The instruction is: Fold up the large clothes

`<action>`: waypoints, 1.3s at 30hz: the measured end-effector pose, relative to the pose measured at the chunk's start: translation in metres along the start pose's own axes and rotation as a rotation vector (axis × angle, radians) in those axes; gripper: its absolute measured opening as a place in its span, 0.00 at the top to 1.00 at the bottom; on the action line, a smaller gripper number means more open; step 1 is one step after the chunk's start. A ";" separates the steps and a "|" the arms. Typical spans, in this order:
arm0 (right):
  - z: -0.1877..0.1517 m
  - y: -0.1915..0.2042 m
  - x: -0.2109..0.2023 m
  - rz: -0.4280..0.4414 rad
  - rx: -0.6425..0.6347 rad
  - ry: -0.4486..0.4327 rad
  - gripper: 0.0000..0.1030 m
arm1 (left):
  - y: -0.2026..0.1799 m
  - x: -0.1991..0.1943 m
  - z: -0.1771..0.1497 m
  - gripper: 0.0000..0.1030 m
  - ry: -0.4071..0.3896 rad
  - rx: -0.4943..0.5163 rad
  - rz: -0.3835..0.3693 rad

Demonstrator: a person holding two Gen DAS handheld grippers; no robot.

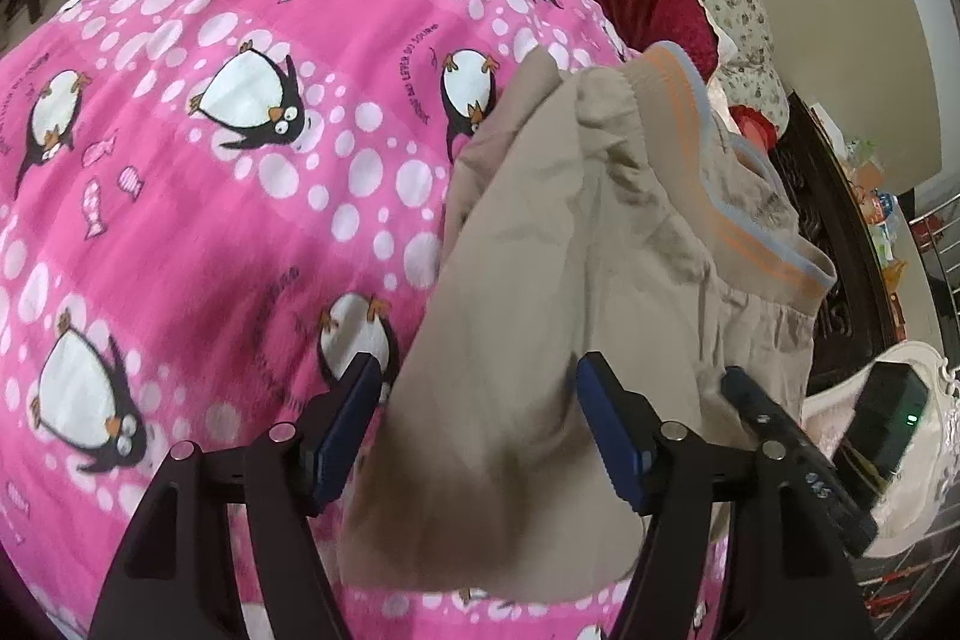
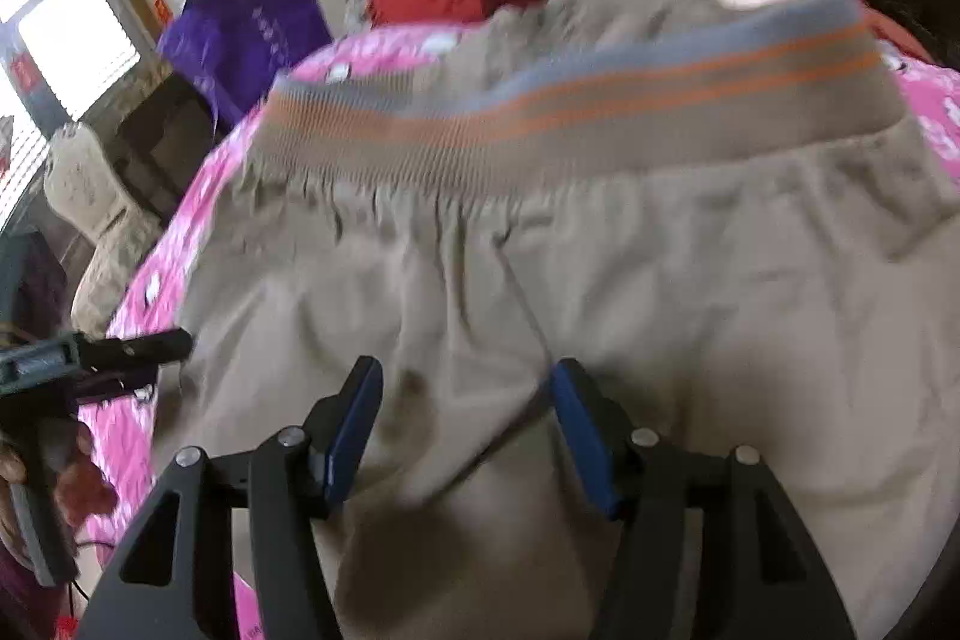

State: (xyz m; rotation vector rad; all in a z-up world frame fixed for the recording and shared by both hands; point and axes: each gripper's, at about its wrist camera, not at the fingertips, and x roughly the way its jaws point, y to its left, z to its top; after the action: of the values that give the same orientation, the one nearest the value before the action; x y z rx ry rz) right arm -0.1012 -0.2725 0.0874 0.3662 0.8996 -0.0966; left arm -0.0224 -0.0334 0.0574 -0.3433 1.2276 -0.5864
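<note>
Left wrist: both grippers' fingers [image 1: 372,370] [image 2: 567,376] wide apart w/ beige pants [image 1: 540,280] [image 2: 540,280] bunched between, nothing pinched.

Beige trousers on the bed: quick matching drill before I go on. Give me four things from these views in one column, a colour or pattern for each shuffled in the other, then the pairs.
Things:
1. trousers
2. waistband
3. bedspread
4. bag

Colours or patterns:
A. purple
B. pink with penguins and white dots
C. plain beige
D. grey edge with orange stripes

Pairs: 1-C, 2-D, 3-B, 4-A.

The left gripper and right gripper both stand open over the beige cloth.
</note>
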 end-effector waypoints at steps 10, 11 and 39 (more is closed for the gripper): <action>0.000 -0.010 0.022 -0.042 -0.004 0.004 0.55 | -0.004 0.024 0.008 0.44 0.021 0.005 -0.020; -0.002 -0.011 0.024 -0.042 -0.007 -0.001 0.55 | -0.004 0.026 0.009 0.42 0.026 0.002 -0.022; 0.002 0.009 0.008 0.007 -0.033 -0.014 0.55 | -0.010 0.037 0.002 0.32 0.020 0.011 -0.016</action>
State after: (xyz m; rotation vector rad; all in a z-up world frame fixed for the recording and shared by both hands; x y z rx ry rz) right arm -0.0929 -0.2643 0.0850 0.3376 0.8849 -0.0773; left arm -0.0146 -0.0634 0.0342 -0.3391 1.2409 -0.6119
